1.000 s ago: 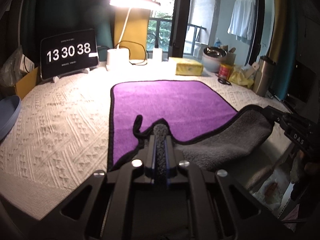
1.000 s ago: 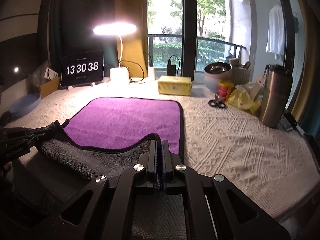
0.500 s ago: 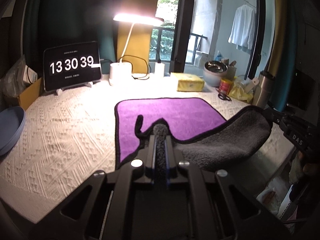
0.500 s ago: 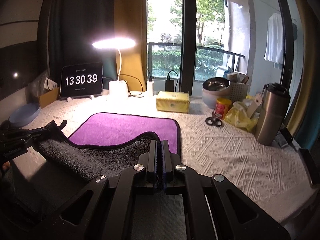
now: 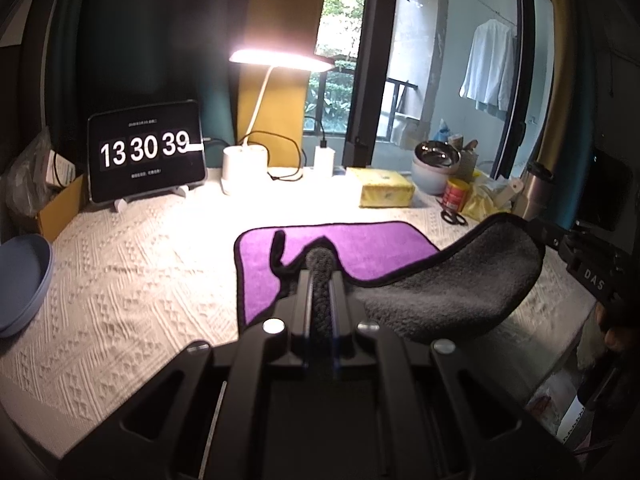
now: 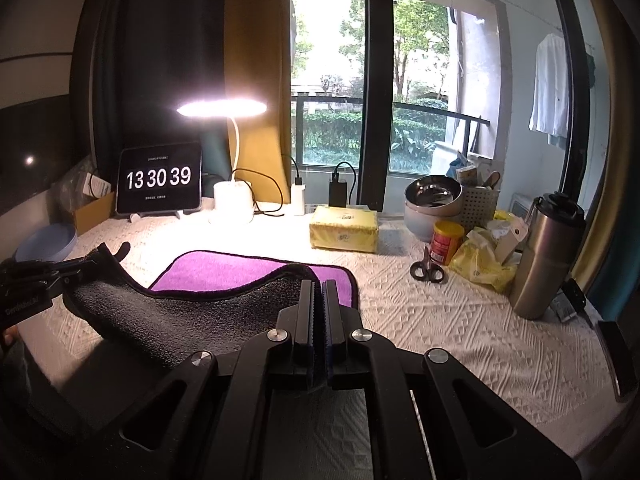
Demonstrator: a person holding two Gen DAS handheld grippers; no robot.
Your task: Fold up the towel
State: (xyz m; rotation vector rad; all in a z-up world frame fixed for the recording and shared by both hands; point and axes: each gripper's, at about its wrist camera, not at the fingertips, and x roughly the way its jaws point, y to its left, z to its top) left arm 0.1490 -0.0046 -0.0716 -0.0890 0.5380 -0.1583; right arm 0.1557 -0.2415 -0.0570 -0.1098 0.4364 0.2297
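A towel, purple on top point(image 5: 360, 248) and grey underneath point(image 5: 448, 300), lies on the white knitted table cover. Its near edge is lifted off the table and curls forward, grey side up. My left gripper point(image 5: 320, 268) is shut on the near left corner. My right gripper point(image 6: 318, 284) is shut on the near right corner, and it shows at the right of the left wrist view point(image 5: 560, 240). In the right wrist view the purple face point(image 6: 224, 270) lies flat beyond the raised grey fold point(image 6: 180, 316). My left gripper shows at that view's left edge point(image 6: 76, 266).
A tablet clock point(image 5: 146, 156), a lit desk lamp point(image 5: 244, 168) and a yellow pack point(image 6: 344, 229) stand at the back. Scissors point(image 6: 427, 270), a red can point(image 6: 447, 242), a steel tumbler point(image 6: 546, 256) and bowls point(image 6: 434, 200) are at the right. A blue bowl point(image 5: 20, 280) is at the left.
Both grippers have risen and moved forward with the towel's near edge. More grey underside now shows, and less purple stays flat on the table.
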